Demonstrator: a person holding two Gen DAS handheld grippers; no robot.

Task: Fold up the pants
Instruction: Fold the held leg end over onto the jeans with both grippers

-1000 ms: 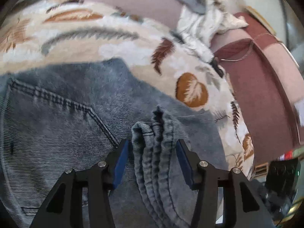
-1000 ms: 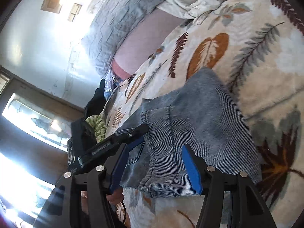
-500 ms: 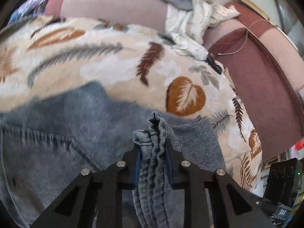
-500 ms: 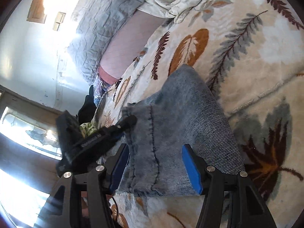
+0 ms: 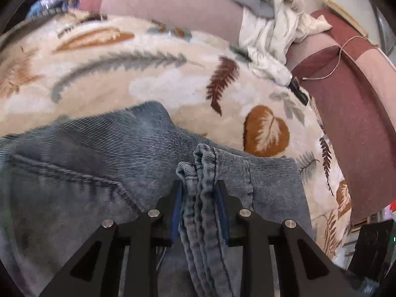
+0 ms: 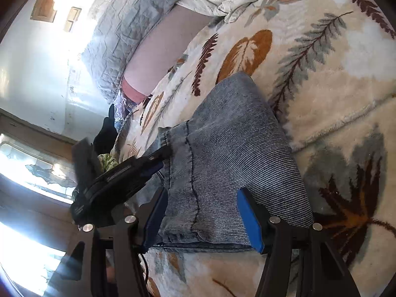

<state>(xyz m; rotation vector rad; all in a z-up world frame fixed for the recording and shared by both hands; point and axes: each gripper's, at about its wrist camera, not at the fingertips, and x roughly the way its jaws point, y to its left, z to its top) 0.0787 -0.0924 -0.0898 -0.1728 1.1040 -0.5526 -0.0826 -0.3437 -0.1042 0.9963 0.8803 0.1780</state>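
Grey-blue denim pants [image 5: 104, 163] lie on a cream blanket with a leaf print [image 5: 160, 84]. My left gripper [image 5: 199, 193] is shut on a bunched stack of the pants' hem edges [image 5: 200, 173], with a back pocket seam to its left. In the right wrist view the folded end of the pants [image 6: 237, 158] lies between the open jaws of my right gripper [image 6: 205, 212], which straddles the near edge without pinching it. The left gripper [image 6: 118, 175] shows there at the pants' left edge.
A pink and maroon sheet [image 5: 351, 104] borders the blanket on the right. Crumpled white cloth [image 5: 274, 32] and a grey quilt [image 6: 128, 29] lie at the far side. A thin cord [image 5: 339, 59] and a small black item [image 5: 299, 91] sit near the blanket's edge.
My left gripper closed on the bunched hem edges and has drawn them over the pants. The right gripper stayed open around the folded end.
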